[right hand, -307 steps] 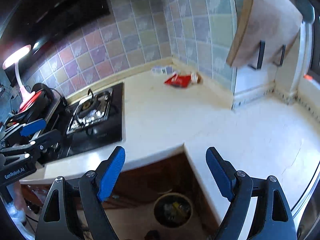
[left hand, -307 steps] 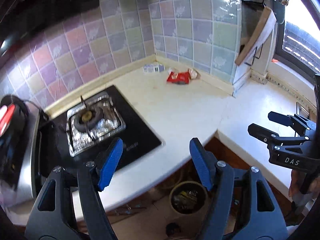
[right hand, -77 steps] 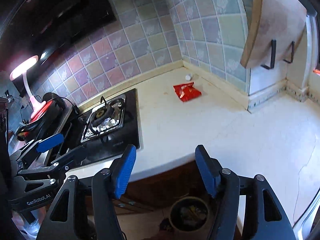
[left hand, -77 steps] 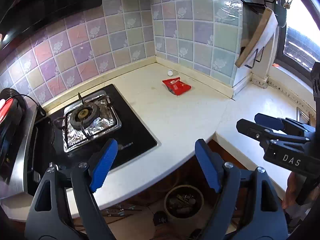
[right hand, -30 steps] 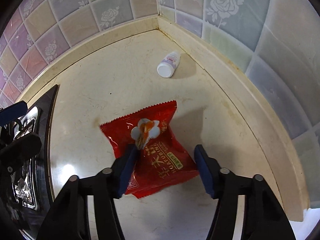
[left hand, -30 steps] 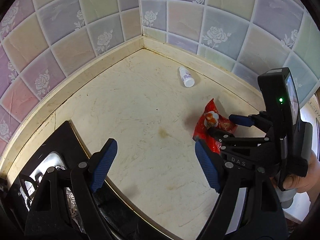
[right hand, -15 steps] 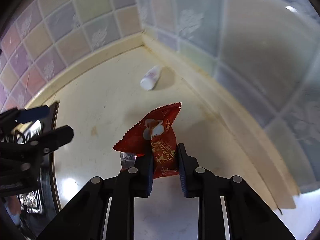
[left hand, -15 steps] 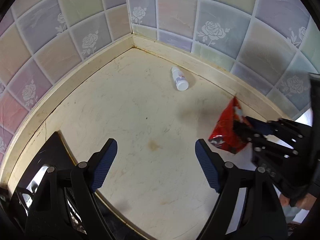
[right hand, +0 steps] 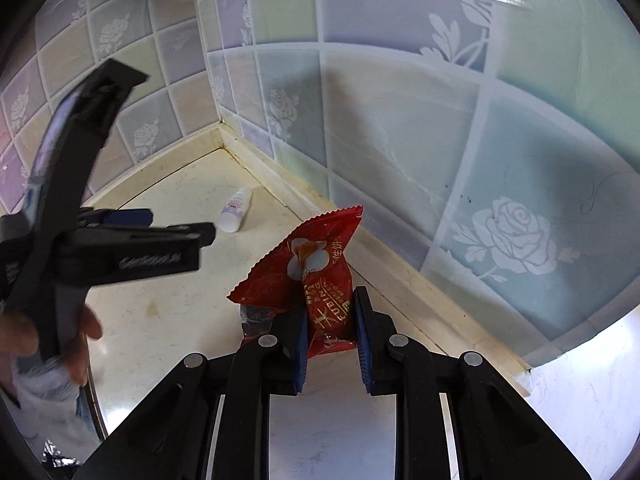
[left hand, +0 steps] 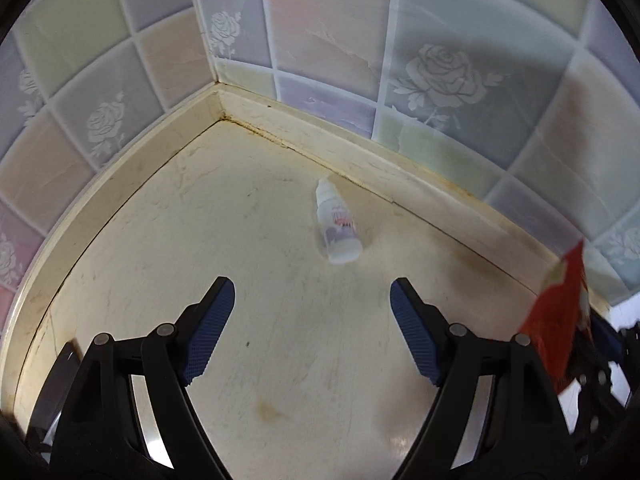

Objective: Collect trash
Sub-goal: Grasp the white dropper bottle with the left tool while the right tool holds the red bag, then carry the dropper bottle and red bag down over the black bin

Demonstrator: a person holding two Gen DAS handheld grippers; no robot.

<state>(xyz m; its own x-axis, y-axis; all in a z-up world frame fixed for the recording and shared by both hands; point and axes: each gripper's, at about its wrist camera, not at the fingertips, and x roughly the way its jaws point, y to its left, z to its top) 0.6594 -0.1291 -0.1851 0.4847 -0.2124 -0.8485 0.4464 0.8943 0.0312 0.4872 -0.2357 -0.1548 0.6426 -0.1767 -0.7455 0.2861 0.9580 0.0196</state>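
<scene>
My right gripper (right hand: 330, 334) pinches the crinkled red snack wrapper (right hand: 320, 276) at frame centre, seemingly clear of the counter; my left gripper (left hand: 312, 330) gapes wide, empty.

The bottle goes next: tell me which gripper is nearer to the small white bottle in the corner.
Left. The open left gripper points at the small white bottle, which lies just beyond its fingertips. The right gripper is off to the side, shut on the red wrapper.

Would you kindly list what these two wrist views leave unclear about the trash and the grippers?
- Red snack wrapper: lower end hidden between the right gripper pads; in the left view blurred, cut by the edge.
- Small white plastic bottle: label too small to read, both views.
- Left gripper: tips blurred in the right view.
- Dark stove edge: mostly behind the left gripper.
</scene>
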